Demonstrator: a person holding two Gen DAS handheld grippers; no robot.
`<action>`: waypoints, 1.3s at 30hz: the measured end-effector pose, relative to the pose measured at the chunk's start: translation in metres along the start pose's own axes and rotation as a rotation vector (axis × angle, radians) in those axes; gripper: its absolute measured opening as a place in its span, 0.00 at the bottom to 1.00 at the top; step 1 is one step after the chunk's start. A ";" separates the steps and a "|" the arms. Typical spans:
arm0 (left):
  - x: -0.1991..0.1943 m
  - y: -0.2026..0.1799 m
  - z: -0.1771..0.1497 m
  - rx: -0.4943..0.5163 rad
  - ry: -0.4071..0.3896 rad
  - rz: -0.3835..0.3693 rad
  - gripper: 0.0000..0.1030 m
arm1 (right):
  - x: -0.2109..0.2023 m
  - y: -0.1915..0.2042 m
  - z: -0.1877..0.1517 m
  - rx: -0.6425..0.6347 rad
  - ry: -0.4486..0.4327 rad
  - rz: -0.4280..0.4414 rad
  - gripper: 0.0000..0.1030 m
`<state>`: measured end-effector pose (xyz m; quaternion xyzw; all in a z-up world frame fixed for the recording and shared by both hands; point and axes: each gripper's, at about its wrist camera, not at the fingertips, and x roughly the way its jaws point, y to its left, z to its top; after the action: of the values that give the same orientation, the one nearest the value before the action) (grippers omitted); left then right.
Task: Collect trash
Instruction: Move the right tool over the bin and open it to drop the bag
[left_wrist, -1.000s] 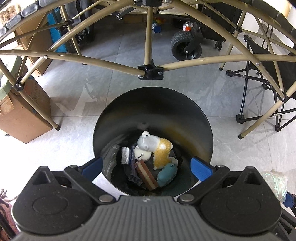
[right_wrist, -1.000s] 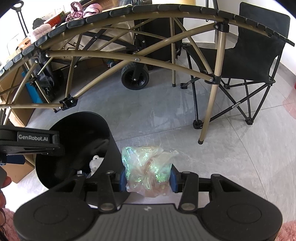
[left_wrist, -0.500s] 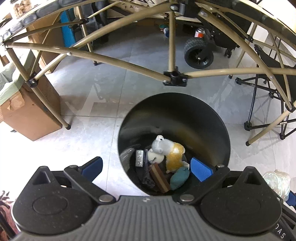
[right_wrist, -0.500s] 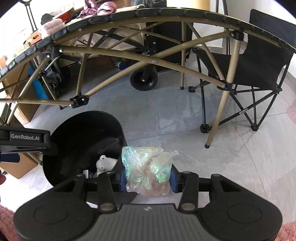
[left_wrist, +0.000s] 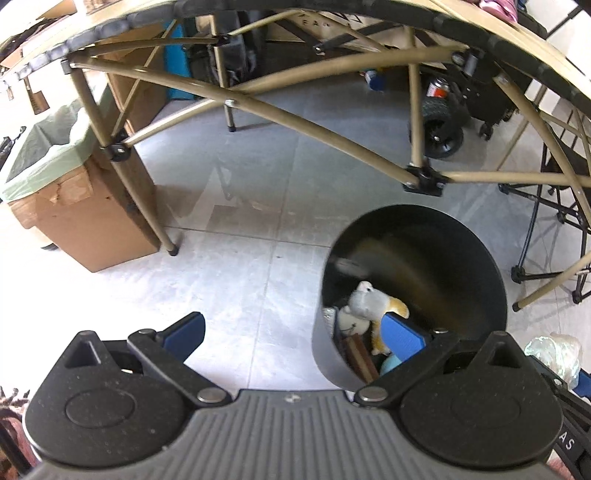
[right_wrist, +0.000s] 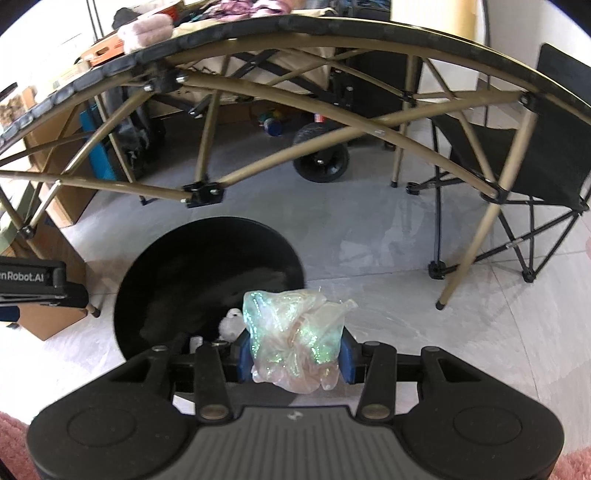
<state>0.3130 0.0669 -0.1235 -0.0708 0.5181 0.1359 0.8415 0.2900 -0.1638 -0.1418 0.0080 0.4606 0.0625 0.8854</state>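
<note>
Wrapper (right_wrist: 295, 338), crumpled iridescent clear plastic, sits pinched between the two blue pads (right_wrist: 345, 353) of the right gripper (right_wrist: 293, 356); jaws narrowed onto it, both pads touching its sides. It also shows at the far right edge of the left wrist view (left_wrist: 554, 350). Wrapper hangs just beside the right rim of the black bin (right_wrist: 210, 258), overlapping the rim edge in the right wrist view; whether it is over the opening or just outside cannot be told. Bin is round, upright on the grey tile floor (right_wrist: 369, 240). Inside it, at the bottom: a white and yellow plush toy (left_wrist: 369, 299), a teal item, a brown striped item, other bits too dark to identify. Left gripper (left_wrist: 291, 332) is spread wide with nothing between the pads; its right pad lies over the bin's mouth in the left wrist view, left pad over bare floor. Behind the bin: folding table with tan tube frame (left_wrist: 295, 122), its black joint bracket just above the bin's far rim. Cardboard box (left_wrist: 85, 218) lined with a green bag stands left, well apart. Black folding chair (right_wrist: 535, 155) stands right. Black wheel (right_wrist: 321, 160) under the table.
</note>
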 end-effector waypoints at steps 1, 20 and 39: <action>-0.001 0.004 -0.001 -0.002 -0.005 0.005 1.00 | 0.001 0.005 0.001 -0.008 -0.001 0.003 0.42; 0.000 0.075 -0.008 -0.048 -0.011 0.044 1.00 | 0.037 0.068 0.014 -0.081 0.076 0.020 0.42; 0.003 0.084 -0.013 -0.036 0.009 0.038 1.00 | 0.052 0.093 0.016 -0.079 0.130 0.056 0.42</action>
<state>0.2775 0.1437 -0.1301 -0.0765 0.5205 0.1609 0.8351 0.3229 -0.0650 -0.1685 -0.0183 0.5137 0.1057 0.8512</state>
